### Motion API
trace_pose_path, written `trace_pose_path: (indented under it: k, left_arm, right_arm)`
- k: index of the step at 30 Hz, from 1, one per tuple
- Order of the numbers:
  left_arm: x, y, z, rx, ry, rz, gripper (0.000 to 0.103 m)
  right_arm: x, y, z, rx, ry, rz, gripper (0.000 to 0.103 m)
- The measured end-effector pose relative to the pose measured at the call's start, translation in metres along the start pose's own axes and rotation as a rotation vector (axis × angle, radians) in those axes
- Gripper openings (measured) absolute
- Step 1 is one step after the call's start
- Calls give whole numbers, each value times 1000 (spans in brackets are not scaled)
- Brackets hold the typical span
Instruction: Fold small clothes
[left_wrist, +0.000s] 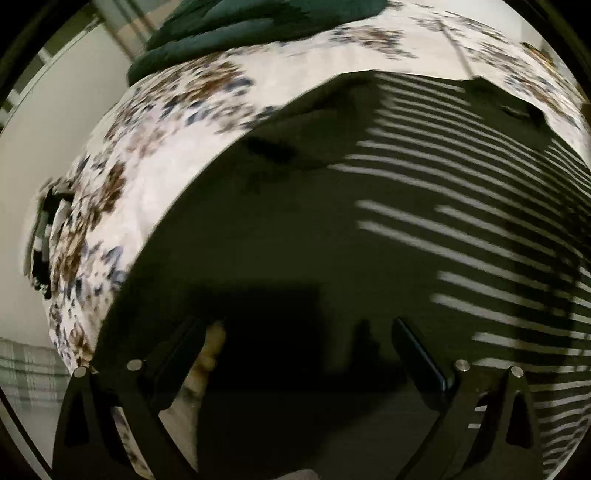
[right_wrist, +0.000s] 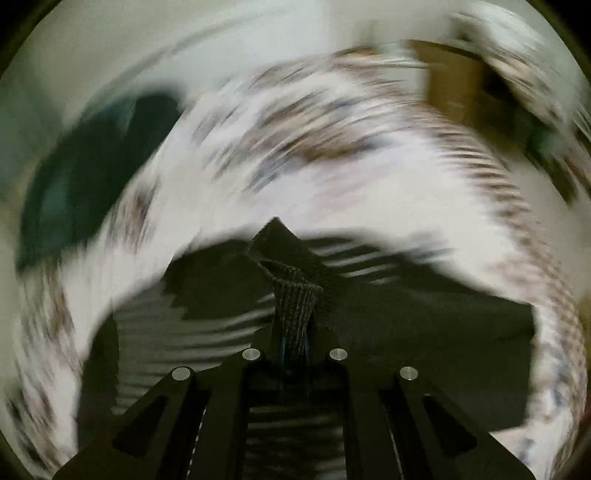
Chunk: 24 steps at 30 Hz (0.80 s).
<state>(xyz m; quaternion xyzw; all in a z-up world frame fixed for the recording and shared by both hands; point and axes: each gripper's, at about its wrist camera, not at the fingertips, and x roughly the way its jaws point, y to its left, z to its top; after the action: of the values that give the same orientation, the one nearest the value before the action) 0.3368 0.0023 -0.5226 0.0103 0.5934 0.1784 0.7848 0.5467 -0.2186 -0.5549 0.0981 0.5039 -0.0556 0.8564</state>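
Observation:
A dark garment (left_wrist: 288, 221) with white stripes across its right half (left_wrist: 480, 229) lies spread on a floral sheet (left_wrist: 166, 166). My left gripper (left_wrist: 299, 336) hangs over its plain dark part, open wide, with nothing between the fingers (left_wrist: 417, 354). In the blurred right wrist view the same garment (right_wrist: 424, 325) lies below, and a ribbed dark edge of it (right_wrist: 295, 295) stands up in a bunched fold. My right gripper (right_wrist: 293, 332) is shut on that ribbed edge.
A dark green cloth (left_wrist: 240, 26) lies at the sheet's far edge, also seen as a green blur (right_wrist: 74, 177) on the left. A small black-and-white striped item (left_wrist: 48, 229) sits at the sheet's left rim. A brown box (right_wrist: 454, 81) stands at the upper right.

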Motion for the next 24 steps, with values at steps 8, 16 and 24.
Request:
trace_pose_path:
  k: [8,16,24]
  left_arm:
    - [35,76,-2,-56,18,42,103]
    - [49,117,8,-116,30,17,103]
    - [17,179,-6,-189,39,-43,103]
  right_arm:
    - [71,240,-106,-443,68,57,7]
    - [78,282,-136,-540,144,61,15]
    - [13,179,-117,-147,269,253,76]
